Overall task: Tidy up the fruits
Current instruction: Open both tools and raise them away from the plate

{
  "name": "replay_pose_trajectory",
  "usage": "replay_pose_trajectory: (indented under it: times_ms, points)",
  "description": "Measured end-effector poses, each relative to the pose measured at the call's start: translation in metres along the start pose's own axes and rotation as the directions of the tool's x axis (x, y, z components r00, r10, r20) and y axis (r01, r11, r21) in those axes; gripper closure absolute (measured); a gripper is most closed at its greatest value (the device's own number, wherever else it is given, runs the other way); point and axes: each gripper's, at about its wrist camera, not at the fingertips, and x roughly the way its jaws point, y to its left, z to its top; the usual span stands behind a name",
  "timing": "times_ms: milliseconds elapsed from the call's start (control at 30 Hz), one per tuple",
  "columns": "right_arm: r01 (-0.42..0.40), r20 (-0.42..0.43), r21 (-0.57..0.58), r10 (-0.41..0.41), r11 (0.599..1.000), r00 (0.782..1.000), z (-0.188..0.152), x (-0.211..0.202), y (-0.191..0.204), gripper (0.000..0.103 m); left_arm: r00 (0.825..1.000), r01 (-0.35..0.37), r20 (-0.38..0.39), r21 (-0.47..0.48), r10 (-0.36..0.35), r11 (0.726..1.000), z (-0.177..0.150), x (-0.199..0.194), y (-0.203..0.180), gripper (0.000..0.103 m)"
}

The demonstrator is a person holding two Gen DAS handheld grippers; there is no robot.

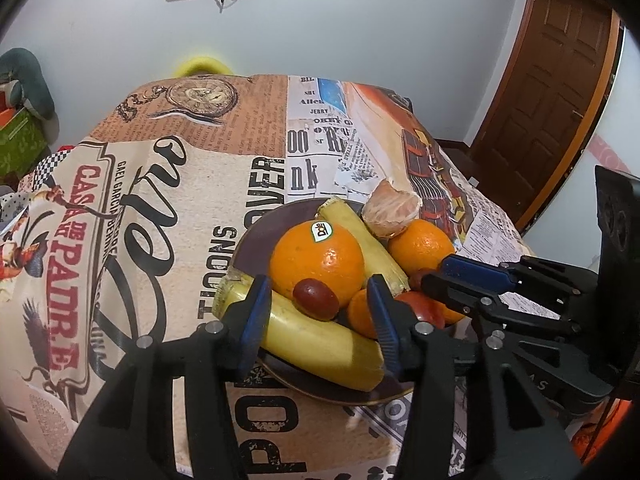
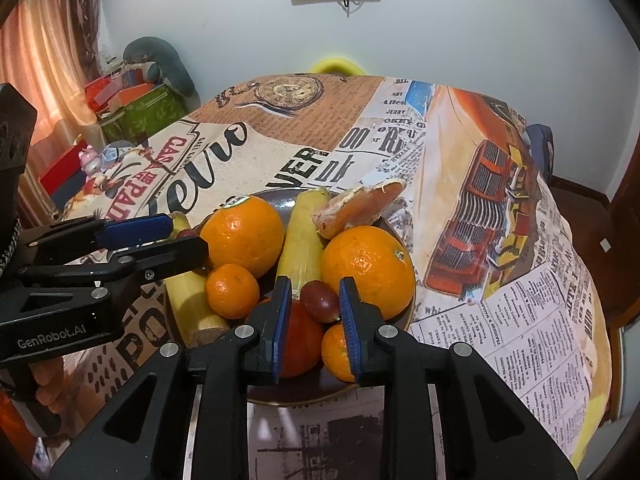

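Observation:
A dark plate (image 1: 256,232) (image 2: 280,196) holds several fruits: a large orange with a Dole sticker (image 1: 316,260) (image 2: 242,240), a second orange (image 1: 422,246) (image 2: 368,272), two peeled banana pieces (image 1: 316,336) (image 2: 302,236), a peeled mandarin (image 1: 390,210) (image 2: 352,208), red grapes (image 1: 316,298) (image 2: 318,302), small mandarins (image 2: 232,290) and a red fruit (image 2: 300,340). My left gripper (image 1: 318,320) is open, its fingers on either side of the near banana piece and a grape. My right gripper (image 2: 312,320) is open around the other grape, above the plate's near edge.
The table is covered by a printed newspaper-style cloth (image 1: 160,200) (image 2: 500,280). A yellow chair back (image 1: 200,64) stands behind the table. A brown door (image 1: 560,100) is at the right. Boxes and a cushion (image 2: 152,92) lie to the left.

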Motion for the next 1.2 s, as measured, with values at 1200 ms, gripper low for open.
replay_pose_trajectory:
  times_ms: [1200]
  points:
    - [0.047,0.469,-0.012,-0.036,0.999,0.883,0.006,-0.236,0.057,0.078,0.874,-0.096,0.483,0.068,0.052,0.993,-0.013,-0.27,-0.066,0.051]
